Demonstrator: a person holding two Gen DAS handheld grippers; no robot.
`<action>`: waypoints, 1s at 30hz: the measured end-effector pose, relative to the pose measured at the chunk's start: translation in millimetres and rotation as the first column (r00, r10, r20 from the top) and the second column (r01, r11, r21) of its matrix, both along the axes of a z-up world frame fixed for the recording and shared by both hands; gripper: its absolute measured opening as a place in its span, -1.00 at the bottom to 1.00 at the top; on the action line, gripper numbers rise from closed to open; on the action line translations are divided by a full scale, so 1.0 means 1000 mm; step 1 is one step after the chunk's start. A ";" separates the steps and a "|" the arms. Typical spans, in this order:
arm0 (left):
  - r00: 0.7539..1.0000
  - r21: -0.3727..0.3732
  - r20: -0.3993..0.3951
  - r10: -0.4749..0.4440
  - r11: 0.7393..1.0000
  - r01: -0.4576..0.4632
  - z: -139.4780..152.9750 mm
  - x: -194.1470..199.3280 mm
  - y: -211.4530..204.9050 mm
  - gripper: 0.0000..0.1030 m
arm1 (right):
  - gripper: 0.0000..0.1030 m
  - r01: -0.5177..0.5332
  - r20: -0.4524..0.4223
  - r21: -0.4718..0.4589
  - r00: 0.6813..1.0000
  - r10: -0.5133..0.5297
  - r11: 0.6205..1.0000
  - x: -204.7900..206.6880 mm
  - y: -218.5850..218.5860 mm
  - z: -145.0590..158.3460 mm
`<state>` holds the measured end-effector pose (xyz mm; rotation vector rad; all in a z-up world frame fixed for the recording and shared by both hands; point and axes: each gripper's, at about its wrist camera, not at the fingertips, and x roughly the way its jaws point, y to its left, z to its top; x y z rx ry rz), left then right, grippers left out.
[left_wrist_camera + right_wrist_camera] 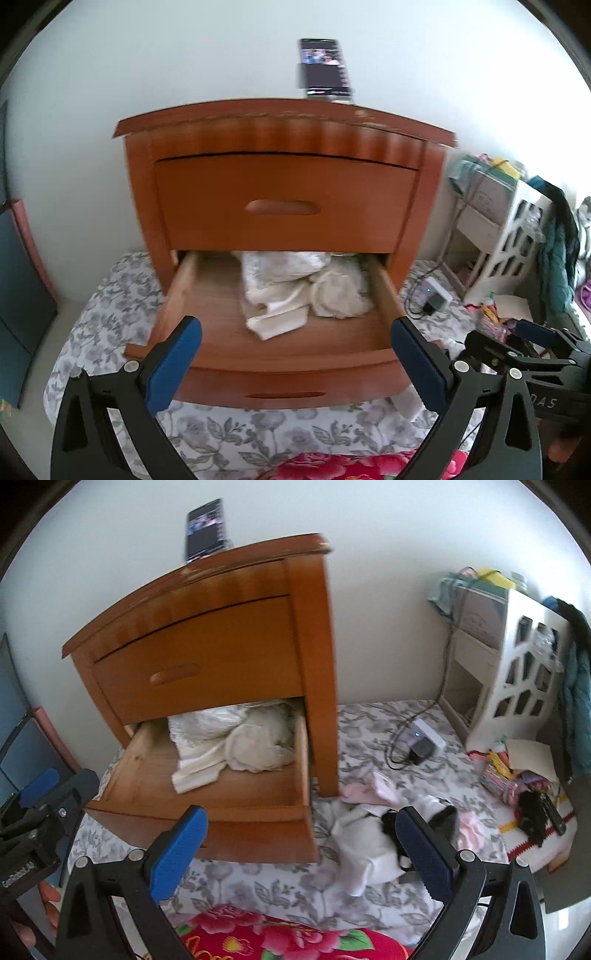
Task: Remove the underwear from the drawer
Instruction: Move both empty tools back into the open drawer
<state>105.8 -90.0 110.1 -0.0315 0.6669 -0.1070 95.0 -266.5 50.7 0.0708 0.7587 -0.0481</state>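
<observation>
A wooden nightstand stands on a floral sheet, and its lower drawer (218,317) is pulled out. A pile of white underwear (306,284) lies at the drawer's back right, with one piece trailing toward the middle. My left gripper (295,354) is open in front of the drawer's front panel, its blue pads (177,358) apart and nothing between them. In the right wrist view the same pile (236,742) shows in the drawer (240,786). My right gripper (299,823) is open, low at the drawer's right front corner and empty.
The upper drawer (284,203) is shut, and a phone (325,70) leans against the wall on top. White, pink and black garments (365,842) lie on the floral sheet (369,731) right of the nightstand. Further right are a charger (421,746) and a white shelf (517,679).
</observation>
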 end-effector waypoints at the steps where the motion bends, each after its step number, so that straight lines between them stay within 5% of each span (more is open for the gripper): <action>1: 1.000 -0.007 -0.003 0.008 1.000 -0.008 -0.003 0.001 0.005 0.97 | 1.00 -0.009 -0.002 -0.008 1.000 0.009 1.000 0.003 0.006 -0.001; 15: 0.993 -0.040 -0.100 0.058 0.997 -0.063 -0.041 0.038 0.039 0.97 | 1.00 -0.091 -0.111 -0.040 0.990 0.086 0.995 0.047 0.051 -0.034; 30: 0.989 -0.005 -0.137 -0.052 0.999 0.051 -0.057 0.089 0.038 0.97 | 1.00 -0.124 -0.210 -0.071 0.972 0.107 0.990 0.095 0.064 -0.054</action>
